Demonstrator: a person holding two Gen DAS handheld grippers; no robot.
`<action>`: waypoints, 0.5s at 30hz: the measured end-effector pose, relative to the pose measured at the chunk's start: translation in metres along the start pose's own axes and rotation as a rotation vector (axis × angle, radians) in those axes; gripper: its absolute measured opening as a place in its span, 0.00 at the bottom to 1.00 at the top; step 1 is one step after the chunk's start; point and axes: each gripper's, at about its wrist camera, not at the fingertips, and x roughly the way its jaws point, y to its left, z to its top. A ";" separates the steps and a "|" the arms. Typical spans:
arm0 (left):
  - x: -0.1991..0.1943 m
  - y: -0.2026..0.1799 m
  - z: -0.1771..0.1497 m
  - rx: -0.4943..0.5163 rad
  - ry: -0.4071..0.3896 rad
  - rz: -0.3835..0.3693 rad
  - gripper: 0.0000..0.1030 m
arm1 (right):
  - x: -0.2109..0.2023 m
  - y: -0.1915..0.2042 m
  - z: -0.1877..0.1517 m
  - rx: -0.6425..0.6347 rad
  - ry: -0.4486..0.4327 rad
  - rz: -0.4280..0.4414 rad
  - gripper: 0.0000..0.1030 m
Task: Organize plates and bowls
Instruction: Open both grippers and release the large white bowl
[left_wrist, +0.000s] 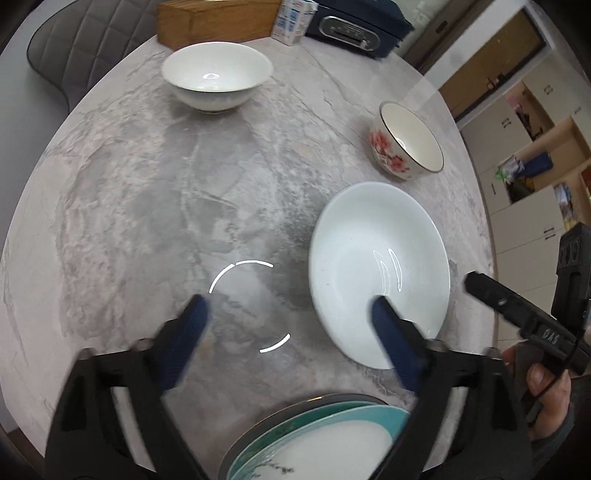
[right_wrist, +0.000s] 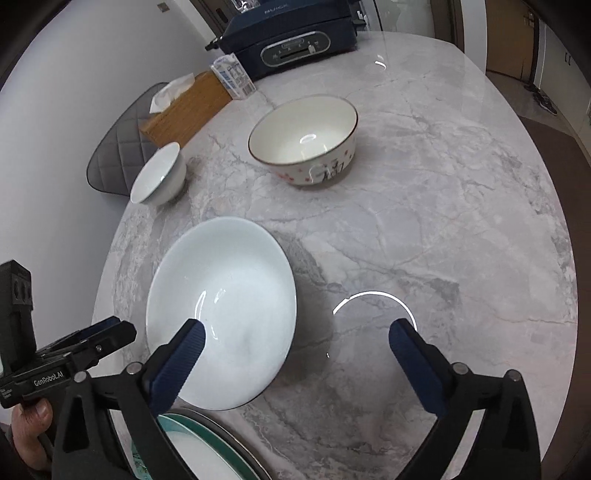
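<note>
We are hovering both tongs, left (left_wrist: 288, 314) and right (right_wrist: 295, 339), wide and empty; the white plate (left_wrist: 376, 258) under them is risking a knock.

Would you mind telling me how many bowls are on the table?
2: a plain white bowl at the far left, and a floral bowl at the far right.

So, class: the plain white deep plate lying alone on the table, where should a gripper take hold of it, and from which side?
Probably the white deep plate's wide, flared rim at its near edge, where it lifts off the marble table. Come in from the near side with the open right gripper: one finger above the rim, one below.
</note>
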 end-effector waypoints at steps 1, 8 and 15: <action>-0.006 0.010 0.005 -0.019 -0.013 0.006 1.00 | -0.006 0.000 0.004 0.002 -0.013 0.010 1.00; -0.052 0.053 0.058 -0.056 -0.183 0.039 1.00 | -0.018 0.046 0.076 -0.098 -0.027 0.083 1.00; -0.038 0.090 0.136 -0.114 -0.202 0.149 1.00 | 0.043 0.140 0.175 -0.260 0.028 0.139 1.00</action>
